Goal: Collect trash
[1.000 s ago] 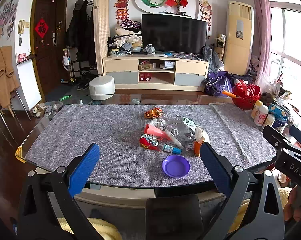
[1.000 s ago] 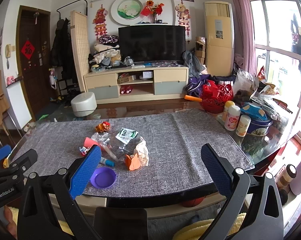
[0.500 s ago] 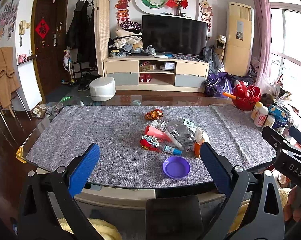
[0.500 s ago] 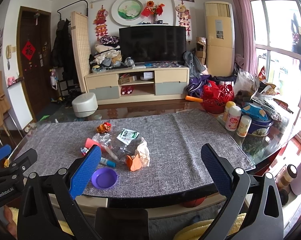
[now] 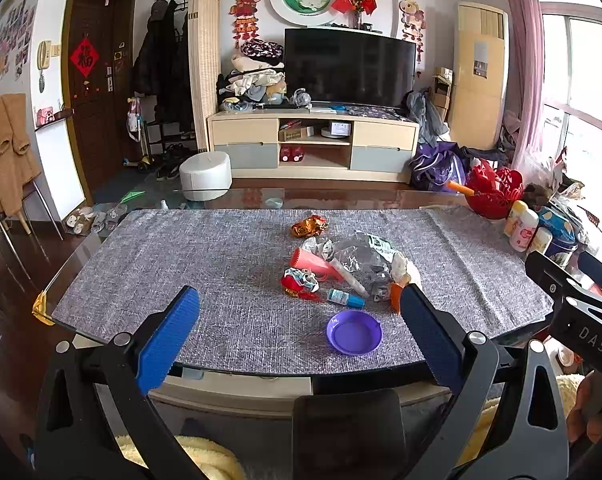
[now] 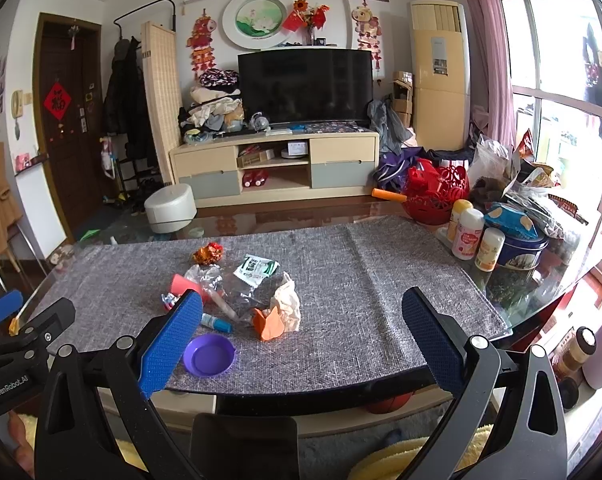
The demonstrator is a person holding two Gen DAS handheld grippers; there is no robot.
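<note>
- Hardly anything has changed over the last second: the view from each gripper has crept a little nearer the counter, and the litter sits a touch larger in both than it did. No piece has shifted — so collecting has not started, and this looks to me like the approach.
- The left gripper [image 5: 299, 330] and the right gripper [image 6: 301, 332] both hang short of the near edge of the counter, jaws spread wide with nothing between them.
- The trash lies in one loose heap on the grey woven cloth [image 5: 181, 256], right of centre in the left view: a crumpled silvery foil bag [image 5: 363, 258], a red plastic cone [image 5: 311, 260], a small blue tube [image 5: 345, 298], a red-and-white crushed wrapper [image 5: 299, 280], a gold-and-red sweet wrapper [image 5: 309, 226] set a little apart at the far side.
- In the right view, left of centre, a green-and-white sachet [image 6: 257, 268], a wad of pale paper [image 6: 287, 304] and a folded orange scrap [image 6: 267, 322] touching it.
- A shallow purple plastic dish [image 5: 353, 332] sits empty just in front of the heap — likely where the pieces go.
</note>
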